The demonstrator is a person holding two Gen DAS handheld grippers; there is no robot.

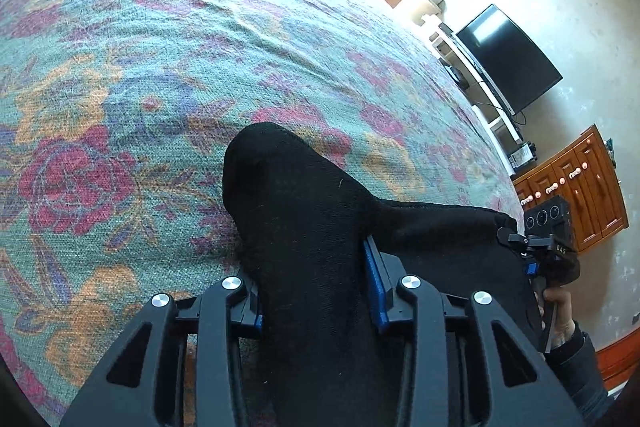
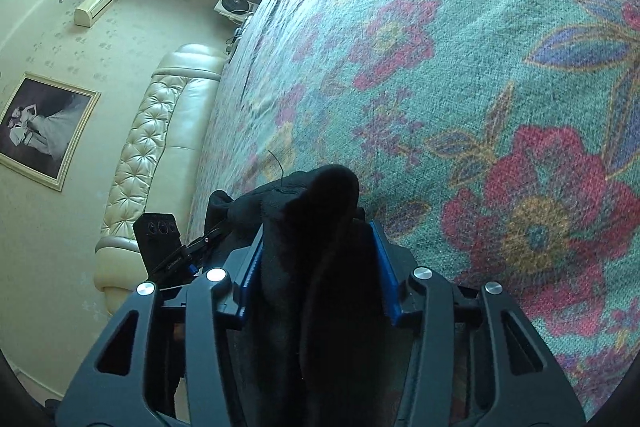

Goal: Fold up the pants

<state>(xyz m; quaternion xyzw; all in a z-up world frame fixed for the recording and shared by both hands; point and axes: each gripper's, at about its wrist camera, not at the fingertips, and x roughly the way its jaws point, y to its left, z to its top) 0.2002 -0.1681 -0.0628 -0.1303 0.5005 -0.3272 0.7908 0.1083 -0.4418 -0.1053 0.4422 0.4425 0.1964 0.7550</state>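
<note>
Left gripper (image 1: 316, 291) clamped on black pants (image 1: 304, 227), bunched fabric bulging toward 12 o'clock over floral bedspread (image 1: 120, 87). Right gripper (image 2: 320, 263) likewise clamped on pants, left gripper visible at its 9 o'clock.

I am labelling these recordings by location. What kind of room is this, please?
Most likely a home bedroom: a wide bed with a floral bedspread, a tufted cream headboard, and a framed portrait on the wall. Both grippers hold black pants above the bed.
</note>
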